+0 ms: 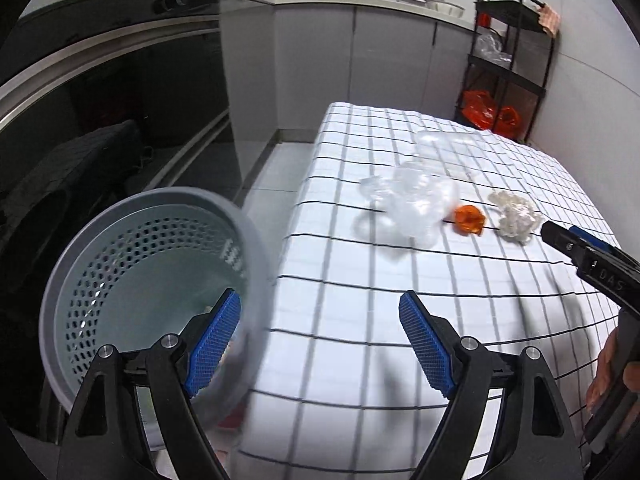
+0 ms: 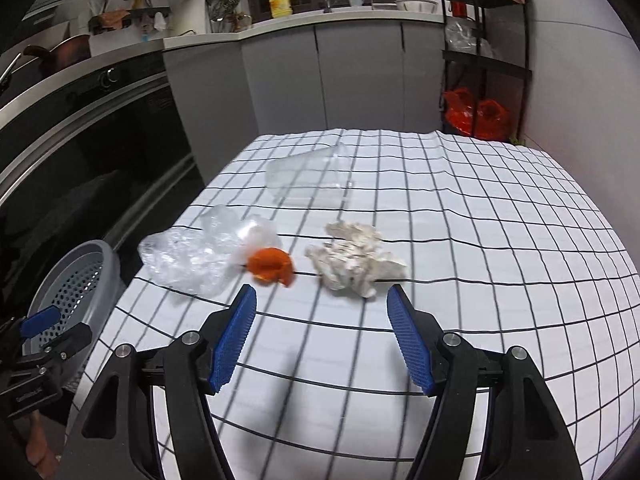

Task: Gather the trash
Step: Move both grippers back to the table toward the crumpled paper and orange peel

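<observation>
On the checked tablecloth (image 2: 480, 240) lie a crumpled clear plastic bag (image 2: 192, 252), an orange peel (image 2: 270, 266), a crumpled white tissue (image 2: 354, 262) and, further back, a clear plastic cup (image 2: 310, 178) on its side. The same bag (image 1: 416, 200), peel (image 1: 468, 220) and tissue (image 1: 514, 216) show in the left wrist view. My right gripper (image 2: 322, 340) is open just short of the peel and tissue, with nothing between its blue pads. My left gripper (image 1: 320, 340) is open at the table's left edge, with one finger over the grey perforated bin (image 1: 132, 264).
The bin (image 2: 76, 280) stands on the floor left of the table, in front of a dark oven front (image 1: 100, 100). A black shelf rack (image 2: 484, 52) with red bags stands at the back right. Grey cabinets (image 2: 320, 80) run behind the table. A hand (image 1: 608, 364) holds the right gripper.
</observation>
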`<state>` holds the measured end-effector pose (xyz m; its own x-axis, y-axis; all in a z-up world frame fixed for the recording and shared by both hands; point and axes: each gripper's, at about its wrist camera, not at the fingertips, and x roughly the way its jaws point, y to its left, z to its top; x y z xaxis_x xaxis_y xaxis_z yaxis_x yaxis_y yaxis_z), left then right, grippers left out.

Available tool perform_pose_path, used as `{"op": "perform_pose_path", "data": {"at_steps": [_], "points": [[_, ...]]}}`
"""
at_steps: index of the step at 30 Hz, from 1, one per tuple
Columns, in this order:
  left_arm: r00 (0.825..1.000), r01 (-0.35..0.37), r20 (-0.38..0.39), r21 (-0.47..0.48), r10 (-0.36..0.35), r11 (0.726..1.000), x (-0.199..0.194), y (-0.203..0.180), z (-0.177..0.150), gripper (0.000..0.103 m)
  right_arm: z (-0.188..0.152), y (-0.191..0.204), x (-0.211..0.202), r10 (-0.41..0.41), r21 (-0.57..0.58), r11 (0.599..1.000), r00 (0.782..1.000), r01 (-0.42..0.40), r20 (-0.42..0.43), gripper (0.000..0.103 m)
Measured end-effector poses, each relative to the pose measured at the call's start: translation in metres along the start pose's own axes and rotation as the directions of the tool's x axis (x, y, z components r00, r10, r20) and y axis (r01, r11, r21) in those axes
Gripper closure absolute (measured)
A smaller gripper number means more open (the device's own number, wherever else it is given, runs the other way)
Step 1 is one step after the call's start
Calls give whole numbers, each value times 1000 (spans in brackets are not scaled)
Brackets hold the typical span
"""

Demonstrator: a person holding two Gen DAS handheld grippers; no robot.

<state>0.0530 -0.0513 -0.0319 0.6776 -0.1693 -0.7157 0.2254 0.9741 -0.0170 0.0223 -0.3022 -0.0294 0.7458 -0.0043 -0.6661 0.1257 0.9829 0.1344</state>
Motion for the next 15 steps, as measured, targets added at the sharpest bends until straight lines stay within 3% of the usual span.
{"op": "perform_pose_path", "data": {"at_steps": [15], "points": [[998, -13, 64, 36, 11, 999, 26, -43, 51, 19, 19, -15, 34, -4, 12, 1000, 999, 4, -48, 28]]}}
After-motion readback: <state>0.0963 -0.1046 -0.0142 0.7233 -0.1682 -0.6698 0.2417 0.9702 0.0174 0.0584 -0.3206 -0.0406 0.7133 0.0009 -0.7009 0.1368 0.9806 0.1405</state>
